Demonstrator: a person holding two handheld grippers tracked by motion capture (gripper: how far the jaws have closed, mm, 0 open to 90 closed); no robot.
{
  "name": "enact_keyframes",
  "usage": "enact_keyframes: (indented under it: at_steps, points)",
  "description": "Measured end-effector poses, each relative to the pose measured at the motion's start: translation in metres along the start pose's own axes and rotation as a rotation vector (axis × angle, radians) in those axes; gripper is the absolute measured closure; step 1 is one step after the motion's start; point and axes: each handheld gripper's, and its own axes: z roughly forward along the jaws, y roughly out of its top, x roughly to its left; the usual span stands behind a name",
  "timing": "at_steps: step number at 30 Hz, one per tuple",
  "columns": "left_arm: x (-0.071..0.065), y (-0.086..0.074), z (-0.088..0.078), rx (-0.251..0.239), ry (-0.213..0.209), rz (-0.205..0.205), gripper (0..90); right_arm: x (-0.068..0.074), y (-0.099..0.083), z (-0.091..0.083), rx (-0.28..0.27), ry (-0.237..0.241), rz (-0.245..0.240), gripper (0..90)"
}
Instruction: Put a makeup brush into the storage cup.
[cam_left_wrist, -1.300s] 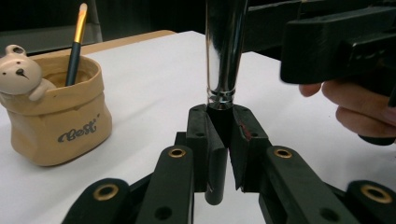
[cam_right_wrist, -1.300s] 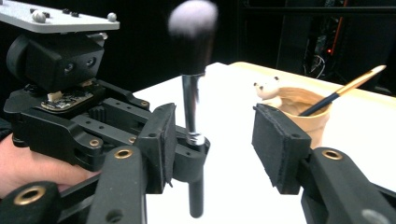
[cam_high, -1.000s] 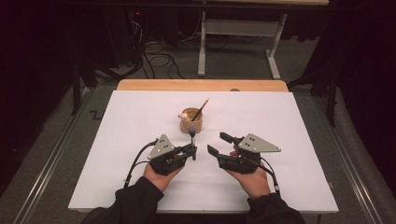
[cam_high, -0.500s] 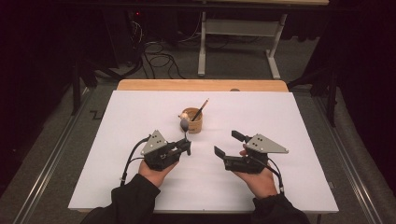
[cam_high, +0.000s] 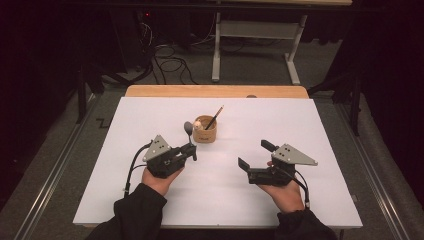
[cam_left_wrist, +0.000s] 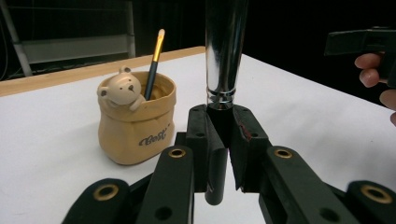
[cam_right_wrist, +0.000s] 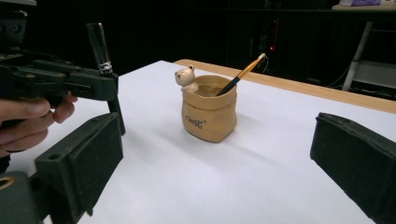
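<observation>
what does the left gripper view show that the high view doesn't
Left gripper view: the left gripper has its black jaws clamped on the shiny metal spoon handle, and the tan sack-shaped pot carries dark lettering. High view: the spoon's round bowl, the whole white table sheet, and the right gripper with jaws apart, having just been opening with nothing between them. Both: the pot's little bear figure and the black-handled brush standing in it.
</observation>
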Motion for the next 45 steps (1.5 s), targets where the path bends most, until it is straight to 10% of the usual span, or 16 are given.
enact_keyframes:
  at_steps: [26, 45]
  points:
    - [0.012, 0.022, -0.008, -0.049, 0.059, -0.009, 79.2, -0.025, -0.018, -0.028, 0.015, -0.072, 0.042, 0.3]
    - [0.011, 0.040, 0.019, -0.040, 0.076, -0.001, 79.1, -0.022, -0.026, -0.027, 0.051, -0.064, 0.028, 0.3]
